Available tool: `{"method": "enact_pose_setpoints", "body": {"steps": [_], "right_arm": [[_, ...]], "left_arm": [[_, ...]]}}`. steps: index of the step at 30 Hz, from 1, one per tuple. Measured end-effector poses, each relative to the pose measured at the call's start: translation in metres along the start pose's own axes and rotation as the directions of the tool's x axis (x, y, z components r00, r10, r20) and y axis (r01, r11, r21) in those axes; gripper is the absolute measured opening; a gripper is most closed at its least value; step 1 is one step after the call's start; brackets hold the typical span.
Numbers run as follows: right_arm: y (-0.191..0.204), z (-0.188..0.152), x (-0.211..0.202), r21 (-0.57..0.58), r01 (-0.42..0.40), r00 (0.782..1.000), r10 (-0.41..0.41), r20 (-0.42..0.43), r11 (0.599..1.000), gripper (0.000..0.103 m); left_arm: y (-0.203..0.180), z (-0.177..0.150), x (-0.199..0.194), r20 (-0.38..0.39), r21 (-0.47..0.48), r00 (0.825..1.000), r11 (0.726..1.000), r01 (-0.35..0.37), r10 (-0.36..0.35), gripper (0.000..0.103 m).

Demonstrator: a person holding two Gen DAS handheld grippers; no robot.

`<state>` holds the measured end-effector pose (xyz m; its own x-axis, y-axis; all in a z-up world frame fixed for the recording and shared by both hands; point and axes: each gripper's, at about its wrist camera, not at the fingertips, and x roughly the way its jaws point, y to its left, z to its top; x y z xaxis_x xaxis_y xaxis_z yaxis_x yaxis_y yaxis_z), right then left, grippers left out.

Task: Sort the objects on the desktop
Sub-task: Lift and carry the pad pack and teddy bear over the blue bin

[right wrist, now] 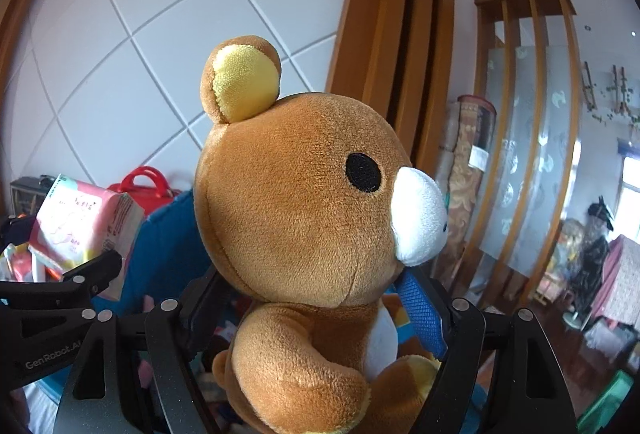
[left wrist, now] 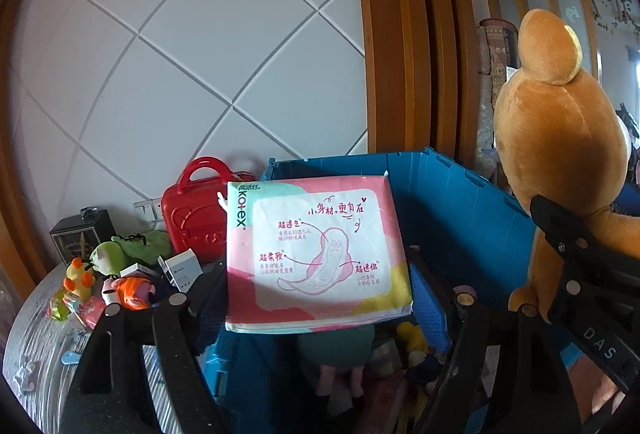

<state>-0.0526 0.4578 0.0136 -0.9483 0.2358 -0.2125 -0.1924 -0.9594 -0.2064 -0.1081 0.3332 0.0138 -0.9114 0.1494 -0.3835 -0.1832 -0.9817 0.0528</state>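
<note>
Midway through sorting, with two items held above the blue crate (left wrist: pixel 460 202).

Left gripper (left wrist: pixel 320 298) clamped on one pink sanitary-pad pack (left wrist: pixel 316 254), raised upright over the crate's near rim; right gripper (right wrist: pixel 320 314) closed round the body of one brown plush bear (right wrist: pixel 304 218), hanging just beside it on the right. Already inside the crate: several soft toys and packets, too shadowed to count. Left on the table (left wrist: pixel 36 338): one red toy case (left wrist: pixel 196 222), one dark box (left wrist: pixel 82 238), one green plush (left wrist: pixel 108 258), one yellow duck toy (left wrist: pixel 80 276), one orange toy (left wrist: pixel 132 290), two small white boxes (left wrist: pixel 182 266), plus a few small wrappers. Probably about half done.
</note>
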Motion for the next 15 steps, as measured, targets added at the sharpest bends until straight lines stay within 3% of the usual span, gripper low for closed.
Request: {"method": "enact_pose_setpoints", "body": {"steps": [6,10,15], "right_arm": [[-0.031,-0.007,0.018,0.022,-0.031,0.999,0.032,-0.006,0.999,0.08],[-0.03,-0.006,0.029,0.02,-0.057,0.998,0.058,-0.023,0.998,0.082],[-0.03,-0.004,0.048,0.028,-0.089,0.994,0.09,-0.067,0.996,0.095]], "left_arm": [[-0.023,0.003,0.011,-0.014,0.012,0.999,0.999,-0.041,0.041,0.078],[-0.03,0.007,0.016,-0.015,0.014,0.999,0.999,-0.051,0.051,0.078],[-0.032,0.01,0.017,-0.009,0.017,0.996,0.996,-0.085,0.085,0.084]]}}
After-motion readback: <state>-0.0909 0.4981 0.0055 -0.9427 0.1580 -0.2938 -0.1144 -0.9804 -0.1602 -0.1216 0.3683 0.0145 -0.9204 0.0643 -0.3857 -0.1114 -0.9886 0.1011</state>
